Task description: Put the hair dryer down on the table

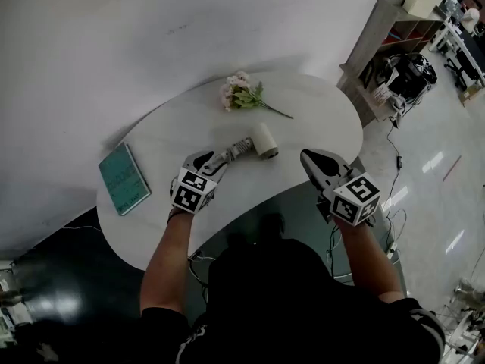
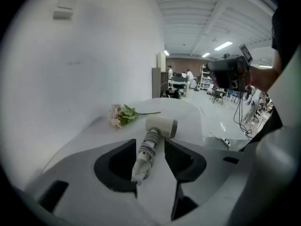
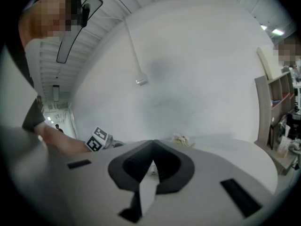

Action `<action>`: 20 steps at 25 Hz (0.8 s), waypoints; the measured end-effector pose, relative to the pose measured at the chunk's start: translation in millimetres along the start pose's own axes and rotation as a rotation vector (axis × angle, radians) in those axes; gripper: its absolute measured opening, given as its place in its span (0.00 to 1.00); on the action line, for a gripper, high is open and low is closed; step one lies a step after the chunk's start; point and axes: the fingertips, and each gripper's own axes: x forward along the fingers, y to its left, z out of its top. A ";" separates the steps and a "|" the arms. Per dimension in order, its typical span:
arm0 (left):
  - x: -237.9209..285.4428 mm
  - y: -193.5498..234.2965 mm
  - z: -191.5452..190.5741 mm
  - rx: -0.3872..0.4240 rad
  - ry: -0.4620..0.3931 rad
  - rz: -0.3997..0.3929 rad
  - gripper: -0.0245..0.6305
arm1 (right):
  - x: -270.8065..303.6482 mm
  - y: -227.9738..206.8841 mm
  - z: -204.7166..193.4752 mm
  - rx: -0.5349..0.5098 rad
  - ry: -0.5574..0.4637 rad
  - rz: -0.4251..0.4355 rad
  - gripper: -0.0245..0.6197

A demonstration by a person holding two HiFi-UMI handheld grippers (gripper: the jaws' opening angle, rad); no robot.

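Observation:
The white hair dryer lies on the white table, its round head away from me and its ribbed handle pointing back at me. My left gripper straddles that handle; in the left gripper view the handle lies against the left jaw, with a narrow strip of table showing between it and the right jaw. My right gripper hovers over the table's near right edge, apart from the dryer, its jaws meeting at the tips with nothing in them.
A small bunch of pink flowers lies at the back of the table. A teal book rests at the left end. A wooden shelf unit stands beyond the right end, cables on the floor beside it.

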 end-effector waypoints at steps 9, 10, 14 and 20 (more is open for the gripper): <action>-105.7 23.8 -12.6 -0.198 -0.293 0.057 0.15 | 47.4 105.6 8.6 -0.057 -0.010 -0.010 0.05; -114.7 22.1 -13.7 -0.208 -0.314 0.036 0.14 | 49.2 116.2 8.3 -0.060 -0.012 -0.017 0.05; -151.2 18.9 -7.4 -0.178 -0.402 0.002 0.17 | 47.6 148.7 6.5 -0.077 -0.012 -0.042 0.05; -196.6 13.6 19.0 -0.064 -0.492 0.007 0.26 | 24.5 169.0 14.2 -0.113 -0.034 -0.073 0.05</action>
